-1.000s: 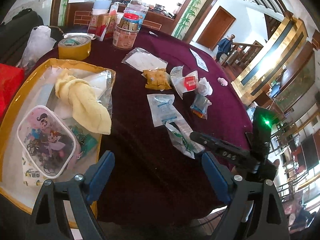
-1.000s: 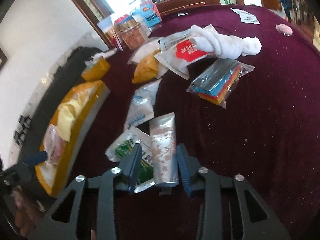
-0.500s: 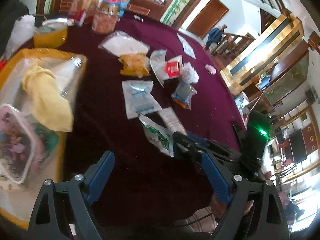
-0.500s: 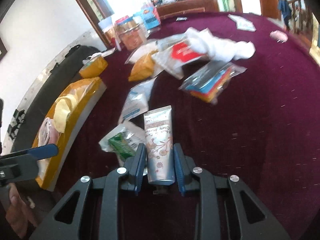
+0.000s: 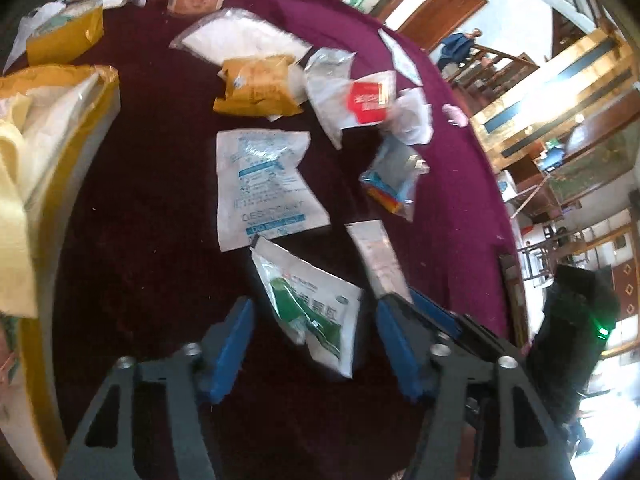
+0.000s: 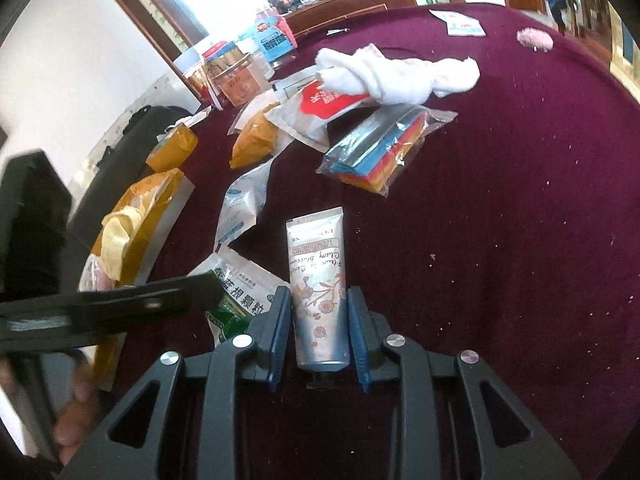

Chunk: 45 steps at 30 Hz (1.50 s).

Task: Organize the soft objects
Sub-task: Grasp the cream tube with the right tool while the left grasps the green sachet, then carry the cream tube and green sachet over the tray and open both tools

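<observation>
while right gripper (image 6: pixel 316 332) clamps tube (image 6: pixel 318 288), towel (image 6: pixel 400 74) shows

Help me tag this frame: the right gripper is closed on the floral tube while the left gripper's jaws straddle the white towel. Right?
Not quite. The left gripper straddles the green-and-white sachet, not the white towel, which lies far up the table. The left wrist view shows this. The right gripper does clamp the floral tube.
</observation>
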Tool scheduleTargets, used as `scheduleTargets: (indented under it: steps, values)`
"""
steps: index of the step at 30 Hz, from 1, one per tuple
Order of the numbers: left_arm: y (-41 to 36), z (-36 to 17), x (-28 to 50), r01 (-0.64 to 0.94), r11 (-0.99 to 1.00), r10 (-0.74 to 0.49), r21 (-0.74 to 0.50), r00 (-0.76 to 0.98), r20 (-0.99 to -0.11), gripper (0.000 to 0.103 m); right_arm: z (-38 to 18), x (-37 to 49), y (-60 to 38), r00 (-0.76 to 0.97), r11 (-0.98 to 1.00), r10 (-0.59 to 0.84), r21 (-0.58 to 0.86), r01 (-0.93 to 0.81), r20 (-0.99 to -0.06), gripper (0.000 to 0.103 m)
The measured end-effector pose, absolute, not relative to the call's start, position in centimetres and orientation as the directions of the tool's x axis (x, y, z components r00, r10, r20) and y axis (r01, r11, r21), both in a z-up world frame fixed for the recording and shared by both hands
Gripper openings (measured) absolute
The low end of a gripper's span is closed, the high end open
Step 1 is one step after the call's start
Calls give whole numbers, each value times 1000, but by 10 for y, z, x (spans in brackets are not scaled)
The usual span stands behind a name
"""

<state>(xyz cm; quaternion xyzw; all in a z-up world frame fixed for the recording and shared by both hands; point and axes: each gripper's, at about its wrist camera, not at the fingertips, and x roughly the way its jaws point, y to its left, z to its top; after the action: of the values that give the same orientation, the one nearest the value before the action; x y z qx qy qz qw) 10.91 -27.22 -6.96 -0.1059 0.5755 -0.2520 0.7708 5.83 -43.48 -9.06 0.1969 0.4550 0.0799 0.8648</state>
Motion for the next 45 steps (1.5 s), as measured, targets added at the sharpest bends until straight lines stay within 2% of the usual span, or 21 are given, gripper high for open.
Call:
scheduleTargets:
  steps: [4, 6, 12, 17, 20, 28, 32, 37, 45]
  values:
    - [-269, -80, 111, 245, 876, -468, -415, 226, -854, 30, -90, 58, -432, 577, 918, 303, 395, 37, -759, 28]
    - [-265, -81, 106, 252, 865, -488, -435, 219, -845, 28, -89, 59, -427, 576, 932, 279, 362, 30, -768, 28]
    - [-261, -83, 97, 270, 859, -496, -435, 228, -838, 30, -88, 59, -420, 581, 952, 235, 306, 26, -779, 28]
    - [-266, -82, 99, 290, 859, -493, -422, 244, -835, 18, -88, 59, -419, 582, 954, 230, 299, 23, -780, 28]
    - [-264, -78, 95, 296, 856, -497, -423, 251, -831, 17, -88, 60, -419, 583, 958, 219, 284, 22, -782, 28]
    - [-236, -58, 86, 273, 810, -581, -519, 261, -771, 17, -86, 57, -414, 593, 966, 195, 256, 21, -781, 28]
    - [-220, -45, 80, 265, 802, -596, -536, 287, -750, 17, -81, 49, -415, 634, 962, 208, 273, 5, -745, 28]
    - [-192, -25, 74, 243, 788, -616, -566, 328, -716, 17, -73, 40, -412, 660, 924, 302, 382, -25, -688, 28]
    - [-117, 10, 77, 179, 775, -615, -606, 435, -658, 17, -33, 47, -344, 670, 885, 440, 415, -211, -598, 28]
